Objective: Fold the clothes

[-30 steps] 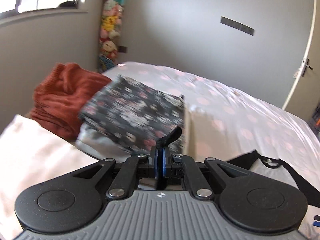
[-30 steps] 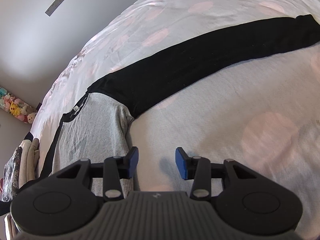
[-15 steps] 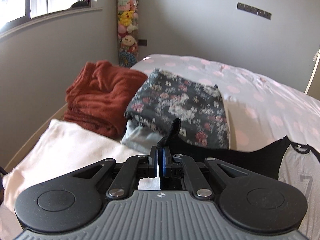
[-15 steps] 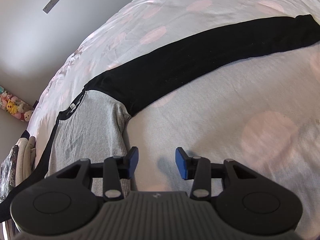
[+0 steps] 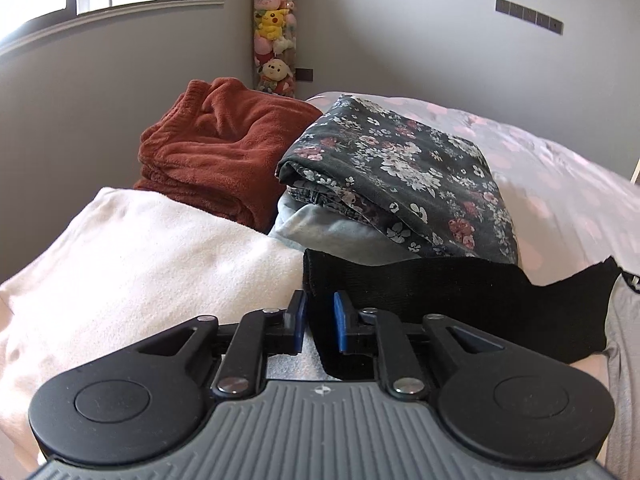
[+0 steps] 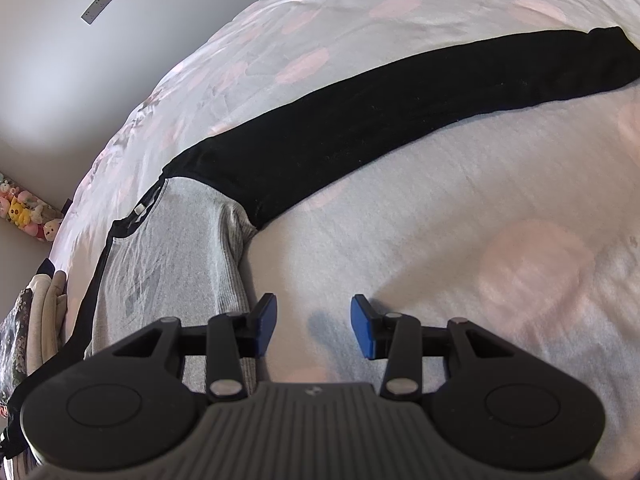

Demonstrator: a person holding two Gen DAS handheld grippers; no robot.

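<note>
Here, plush toys (image 5: pixel 274 28) stacked in corner holder; folded clothes (image 5: pixel 396 176) nearby

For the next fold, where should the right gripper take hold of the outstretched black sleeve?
Probably at the cuff end, coming from above with the jaws across the sleeve's width. The black sleeve lies flat and straight on the bed, its cuff free, so pinching there lets the whole length swing back over the grey body.
</note>
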